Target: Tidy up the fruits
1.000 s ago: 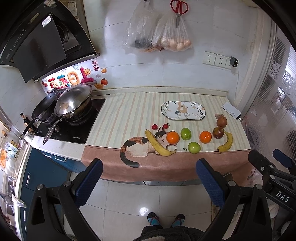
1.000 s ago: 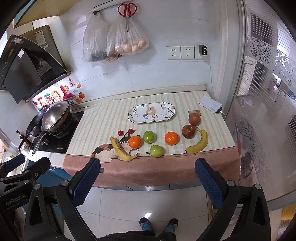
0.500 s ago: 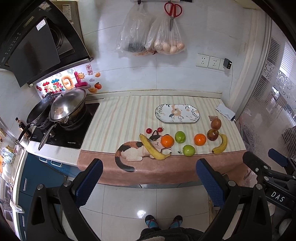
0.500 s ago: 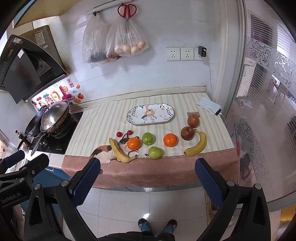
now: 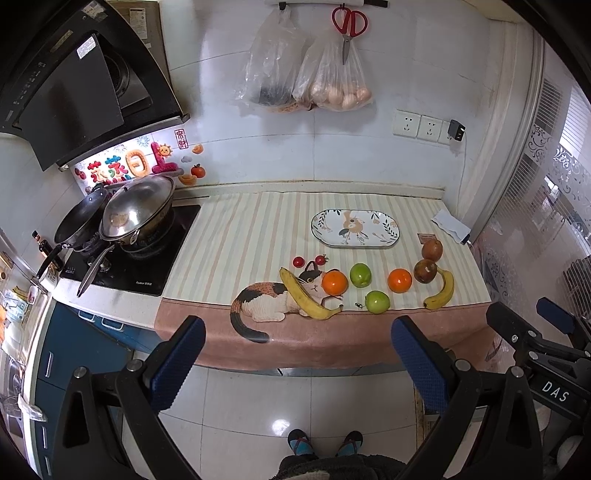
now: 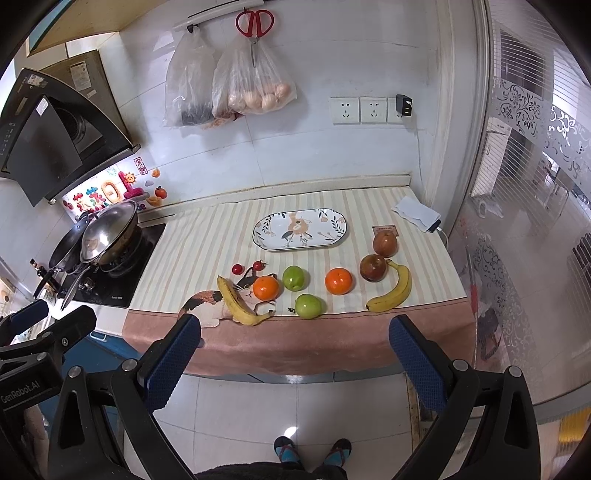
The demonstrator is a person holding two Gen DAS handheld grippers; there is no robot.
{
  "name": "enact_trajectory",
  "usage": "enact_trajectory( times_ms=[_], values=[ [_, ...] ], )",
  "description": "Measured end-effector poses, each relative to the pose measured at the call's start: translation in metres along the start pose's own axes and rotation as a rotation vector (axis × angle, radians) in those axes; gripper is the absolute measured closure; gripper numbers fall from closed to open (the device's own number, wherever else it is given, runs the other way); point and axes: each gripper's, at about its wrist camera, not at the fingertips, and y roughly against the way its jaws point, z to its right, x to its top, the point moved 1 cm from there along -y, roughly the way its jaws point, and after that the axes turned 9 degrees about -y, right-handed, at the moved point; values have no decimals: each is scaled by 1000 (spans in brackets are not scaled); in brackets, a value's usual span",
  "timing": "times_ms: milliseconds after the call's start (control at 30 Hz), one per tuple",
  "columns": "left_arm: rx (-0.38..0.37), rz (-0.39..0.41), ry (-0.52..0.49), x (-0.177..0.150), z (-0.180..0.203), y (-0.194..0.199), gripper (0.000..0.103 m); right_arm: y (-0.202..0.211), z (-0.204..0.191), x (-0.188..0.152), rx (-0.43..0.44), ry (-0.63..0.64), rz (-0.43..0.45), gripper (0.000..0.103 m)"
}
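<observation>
1. Left wrist view: fruit is seen spread on the striped cloth [image 5: 240, 236] ahead of the left gripper [image 5: 295, 354], well beyond its fingertips. Two oranges [image 5: 334, 283], two green apples [image 5: 360, 274], two bananas [image 5: 303, 295], two cherry tomatoes [image 5: 298, 261] and two dark red fruits [image 5: 425, 271] lie there.
2. An oval flowered plate [image 5: 384, 240] is set farther off, behind the fruit, with nothing on it.
3. Both tools are held over the floor with fingers wide apart, nothing between them; the right gripper [image 6: 293, 350] is likewise short of the counter.
4. "DAS" is read on the right tool's body, "GenRobot.AI" on the left's.
5. Red scissors [image 6: 255, 26] and bagged eggs [image 6: 258, 98] hang on the wall beyond.
</observation>
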Motion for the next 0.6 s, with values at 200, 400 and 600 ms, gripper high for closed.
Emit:
enact_trajectory(
  times_ms=[200, 400, 600],
  values=[
    [11, 9, 4, -1, -3, 3, 0, 0, -2, -1, 3, 2, -6, 0],
    [13, 10, 12, -3, -6, 4, 0, 0, -2, -2, 6, 4, -3, 0],
    [12, 12, 13, -4, -7, 4, 0, 1, -5, -4, 4, 5, 3, 0]
  ],
)
